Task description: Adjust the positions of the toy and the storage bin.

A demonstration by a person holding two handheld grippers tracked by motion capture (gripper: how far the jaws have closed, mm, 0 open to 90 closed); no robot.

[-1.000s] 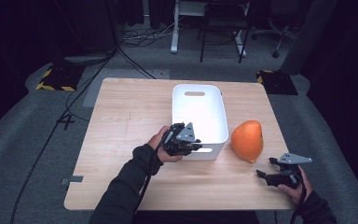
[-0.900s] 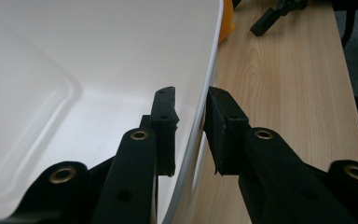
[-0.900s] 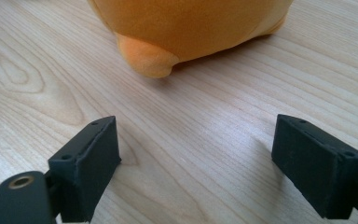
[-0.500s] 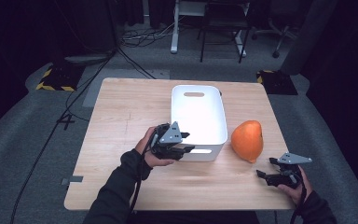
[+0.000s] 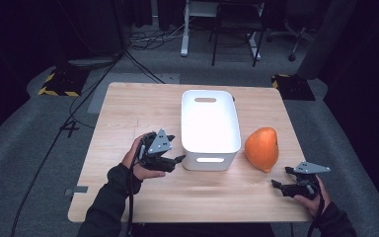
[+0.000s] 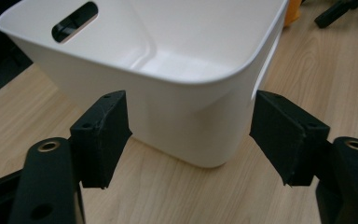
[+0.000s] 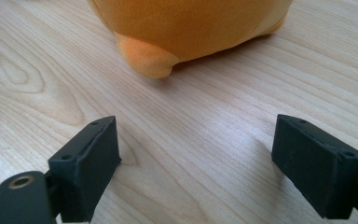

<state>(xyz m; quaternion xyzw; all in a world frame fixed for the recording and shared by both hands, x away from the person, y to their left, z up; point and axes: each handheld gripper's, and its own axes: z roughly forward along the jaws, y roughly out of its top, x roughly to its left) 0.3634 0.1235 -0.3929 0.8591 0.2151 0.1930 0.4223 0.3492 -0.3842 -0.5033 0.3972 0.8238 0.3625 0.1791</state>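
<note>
Left claw [image 5: 176,148] had just been opening, nothing between jaws, beside white bin [image 5: 210,129] mid-counter [image 5: 128,113]. Right claw [image 5: 280,177] open, empty, near orange plush [image 5: 262,148]. Best: straddle plush squarely, close gently.

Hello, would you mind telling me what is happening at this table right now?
A person holds a tool in each hand at a wooden table. The left tool has just been opening beside the near corner of the empty white bin, with nothing between its jaws. The right tool rests open near the table's front edge, pointing at the orange plush toy, which lies right of the bin, untouched.
</note>
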